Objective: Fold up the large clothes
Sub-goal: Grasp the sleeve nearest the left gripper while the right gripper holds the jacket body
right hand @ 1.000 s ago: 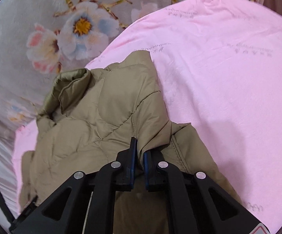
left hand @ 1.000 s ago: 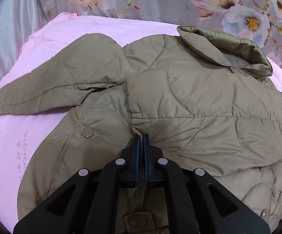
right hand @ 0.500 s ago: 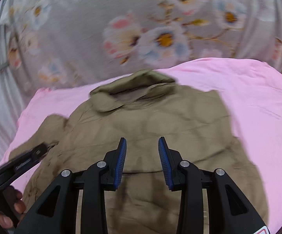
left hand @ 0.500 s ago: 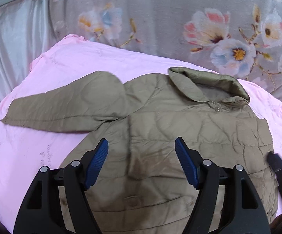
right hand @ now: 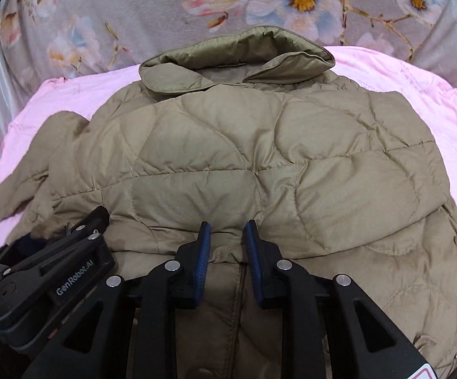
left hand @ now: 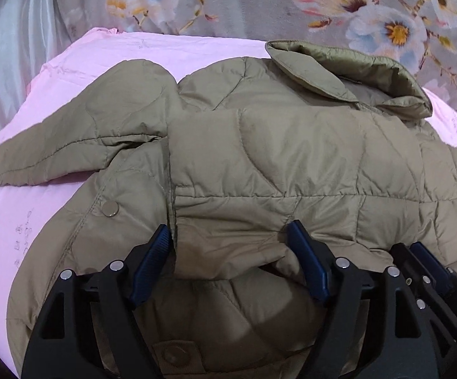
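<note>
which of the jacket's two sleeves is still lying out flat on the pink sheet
The left sleeve, stretched out over the pink sheet. The other sleeve is folded across the jacket's front.

Olive-khaki quilted jacket lies on a plain pink sheet; beyond, grey bedding patterned with pink, white and blue flowers.

"GenRobot.AI" in white on the black left tongs body

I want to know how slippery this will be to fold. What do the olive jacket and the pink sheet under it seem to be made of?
Jacket: probably padded nylon or polyester shell; puffy stitched panels, slight sheen, fine crinkles. Pink sheet: looks like matte soft cotton or brushed knit; no shine, faint printed marks.
</note>
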{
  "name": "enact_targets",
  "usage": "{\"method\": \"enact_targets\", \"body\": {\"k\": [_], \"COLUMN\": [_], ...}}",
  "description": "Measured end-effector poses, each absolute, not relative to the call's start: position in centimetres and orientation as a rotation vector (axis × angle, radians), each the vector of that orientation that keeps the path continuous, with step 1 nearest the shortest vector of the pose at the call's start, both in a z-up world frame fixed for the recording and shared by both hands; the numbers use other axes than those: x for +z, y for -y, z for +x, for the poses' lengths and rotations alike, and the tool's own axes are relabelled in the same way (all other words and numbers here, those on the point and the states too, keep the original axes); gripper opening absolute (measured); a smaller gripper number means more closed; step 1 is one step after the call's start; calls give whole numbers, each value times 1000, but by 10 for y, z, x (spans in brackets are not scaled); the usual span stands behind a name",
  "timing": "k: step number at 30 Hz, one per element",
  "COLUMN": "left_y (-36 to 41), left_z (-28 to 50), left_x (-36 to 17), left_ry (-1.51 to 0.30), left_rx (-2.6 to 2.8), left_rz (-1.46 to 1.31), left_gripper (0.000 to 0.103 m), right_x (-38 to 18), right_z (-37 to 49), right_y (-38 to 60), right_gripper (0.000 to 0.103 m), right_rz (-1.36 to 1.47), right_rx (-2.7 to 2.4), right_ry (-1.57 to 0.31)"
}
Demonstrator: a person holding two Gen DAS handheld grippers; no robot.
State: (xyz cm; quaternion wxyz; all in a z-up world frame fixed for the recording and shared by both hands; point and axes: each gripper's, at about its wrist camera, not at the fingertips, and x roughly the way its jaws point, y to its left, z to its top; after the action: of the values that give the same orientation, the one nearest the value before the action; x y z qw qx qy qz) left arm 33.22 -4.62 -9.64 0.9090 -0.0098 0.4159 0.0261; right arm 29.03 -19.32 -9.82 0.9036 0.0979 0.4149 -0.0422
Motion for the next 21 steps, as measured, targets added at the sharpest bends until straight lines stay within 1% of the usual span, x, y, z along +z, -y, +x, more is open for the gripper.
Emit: {"method": "enact_targets", "body": {"k": [8,11,15,16,17,21], "left_y": [50,36,-25,-44,-73,-184], "left_z": [332,329,307,303,300,302], "left_x": [-98,-93,-68,-63,-56,-49], "left_ry": [-866,-856,-831,-822,-812,-810], "left_rx": [69,20,14,27,56,217], "left_rz": [5,-86,-268,-300,-340,-477], "left_gripper": [77,79,80,84,86,87], "right_x": [-101,-101,-102,-102,-102,-102], "right_z": [291,292,292,292,292,292], "right_y": [193,193,195,195,195,194], "right_gripper": [21,21,21,21,21,21], "right_rz": [196,197,210,209,208,210], "right_rx": [-97,-98,-94,-94,-95,-96], "right_ry": [-865,-866,-864,-864,-863,-862]}}
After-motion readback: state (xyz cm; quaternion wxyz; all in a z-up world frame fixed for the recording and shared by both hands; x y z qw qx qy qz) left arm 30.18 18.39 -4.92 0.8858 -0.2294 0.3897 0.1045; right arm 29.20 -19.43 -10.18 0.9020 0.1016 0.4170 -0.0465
